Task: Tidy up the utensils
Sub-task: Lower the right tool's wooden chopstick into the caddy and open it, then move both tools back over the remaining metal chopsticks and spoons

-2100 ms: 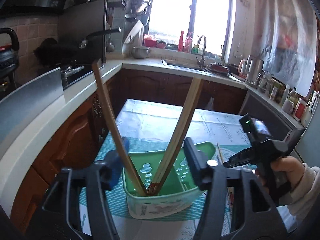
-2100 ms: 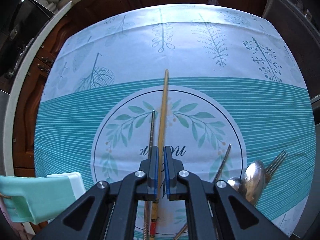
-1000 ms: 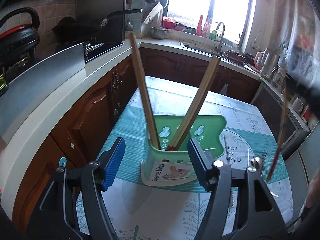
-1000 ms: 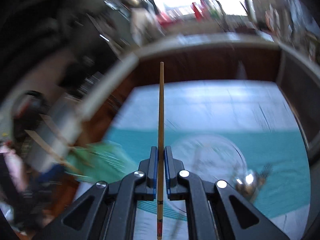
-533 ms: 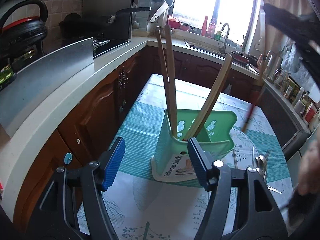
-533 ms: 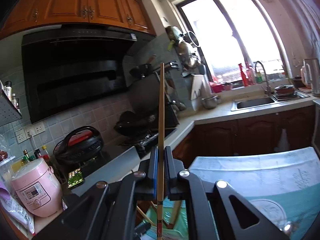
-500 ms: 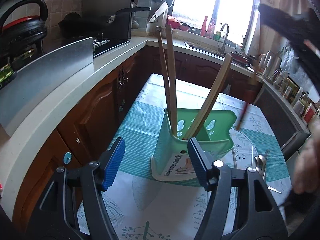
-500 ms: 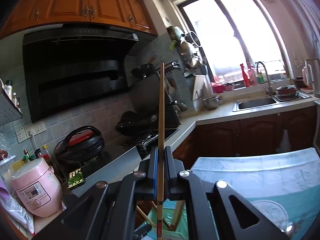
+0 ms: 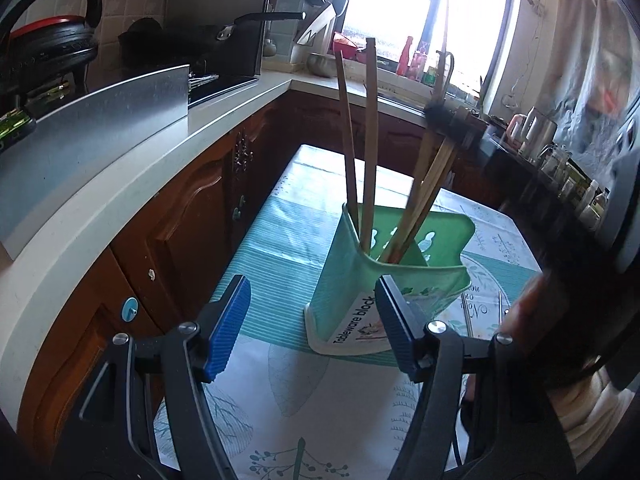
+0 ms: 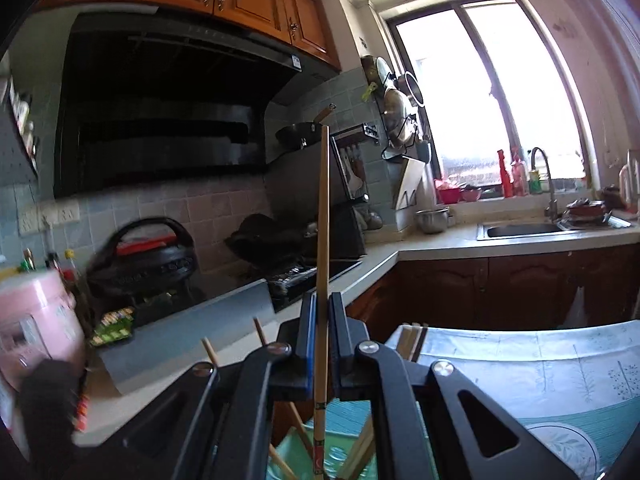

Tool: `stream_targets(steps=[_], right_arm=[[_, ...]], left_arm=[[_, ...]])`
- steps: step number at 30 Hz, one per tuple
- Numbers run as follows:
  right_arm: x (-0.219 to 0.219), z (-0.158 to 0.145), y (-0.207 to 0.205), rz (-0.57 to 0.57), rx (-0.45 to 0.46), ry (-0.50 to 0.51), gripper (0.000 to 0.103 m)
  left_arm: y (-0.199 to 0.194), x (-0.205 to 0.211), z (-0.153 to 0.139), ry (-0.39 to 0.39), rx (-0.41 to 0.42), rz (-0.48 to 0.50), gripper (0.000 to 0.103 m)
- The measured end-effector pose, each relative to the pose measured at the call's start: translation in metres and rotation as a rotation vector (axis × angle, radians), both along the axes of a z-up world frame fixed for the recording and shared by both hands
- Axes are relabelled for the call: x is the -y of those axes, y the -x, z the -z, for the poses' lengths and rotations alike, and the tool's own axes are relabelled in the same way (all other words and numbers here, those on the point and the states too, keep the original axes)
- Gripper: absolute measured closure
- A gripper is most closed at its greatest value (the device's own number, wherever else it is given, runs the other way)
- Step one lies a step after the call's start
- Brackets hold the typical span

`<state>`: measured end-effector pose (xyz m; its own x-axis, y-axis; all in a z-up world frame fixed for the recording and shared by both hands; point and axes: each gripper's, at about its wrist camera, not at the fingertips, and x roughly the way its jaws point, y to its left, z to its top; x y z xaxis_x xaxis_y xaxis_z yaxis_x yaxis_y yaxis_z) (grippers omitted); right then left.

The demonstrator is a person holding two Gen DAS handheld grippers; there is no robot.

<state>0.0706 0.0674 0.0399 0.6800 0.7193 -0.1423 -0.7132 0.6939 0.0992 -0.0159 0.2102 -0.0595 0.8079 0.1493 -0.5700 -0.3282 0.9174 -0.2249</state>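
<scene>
Lowered over the green holder [image 9: 390,264], right tool [image 10: 319,344] pinches a chopstick [image 10: 322,216]; left tool [image 9: 312,328] gapes empty.

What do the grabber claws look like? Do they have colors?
Both are black plastic claws with blue ribbed pads on the insides of the fingers and shiny silver screws at the joints. You can see this on the left gripper and the right gripper. A cream knitted sleeve shows at the right.
</scene>
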Motion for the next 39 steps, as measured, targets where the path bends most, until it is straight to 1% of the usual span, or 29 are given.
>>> stream_targets(steps=[2, 5, 8, 10, 11, 12, 19, 26, 28, 31, 34, 35, 37, 39], right_arm=[[-0.004, 0.011, 0.0, -0.014, -0.027, 0.042, 0.096], [-0.006, 0.029, 0.003, -0.008, -0.076, 0.135, 0.096], [0.003, 0.034, 0.006, 0.009, -0.123, 0.179, 0.095], [0.015, 0.034, 0.008, 0.016, -0.163, 0.175, 0.086], [0.02, 0.034, 0.009, 0.023, -0.177, 0.17, 0.078], [0.031, 0.033, 0.011, 0.036, -0.197, 0.159, 0.075], [0.088, 0.034, 0.015, 0.096, -0.296, 0.178, 0.075], [0.158, 0.038, 0.013, 0.184, -0.446, 0.169, 0.075], [0.175, 0.04, 0.012, 0.207, -0.481, 0.167, 0.075], [0.195, 0.042, 0.01, 0.235, -0.51, 0.177, 0.075], [0.213, 0.047, 0.002, 0.256, -0.566, 0.196, 0.075], [0.219, 0.05, -0.003, 0.259, -0.601, 0.207, 0.075], [0.223, 0.056, -0.011, 0.26, -0.649, 0.23, 0.075], [0.228, 0.064, -0.025, 0.256, -0.723, 0.259, 0.075]], left_arm=[[0.001, 0.001, 0.002, -0.002, -0.003, 0.009, 0.041], [0.001, 0.006, 0.004, -0.003, -0.009, 0.022, 0.041], [-0.001, 0.012, 0.007, -0.007, -0.021, 0.041, 0.041], [-0.002, 0.017, 0.009, -0.011, -0.027, 0.057, 0.041], [-0.003, 0.021, 0.009, -0.015, -0.029, 0.067, 0.041], [-0.004, 0.025, 0.01, -0.019, -0.032, 0.077, 0.041], [-0.013, 0.059, 0.012, -0.046, -0.054, 0.169, 0.041], [-0.026, 0.105, 0.012, -0.082, -0.085, 0.271, 0.041], [-0.032, 0.118, 0.013, -0.08, -0.104, 0.297, 0.041], [-0.046, 0.143, 0.02, -0.072, -0.155, 0.349, 0.041], [-0.06, 0.166, 0.028, -0.091, -0.213, 0.384, 0.041], [-0.069, 0.177, 0.032, -0.103, -0.24, 0.4, 0.041], [-0.081, 0.191, 0.037, -0.121, -0.27, 0.415, 0.041], [-0.1, 0.209, 0.044, -0.139, -0.312, 0.43, 0.041]])
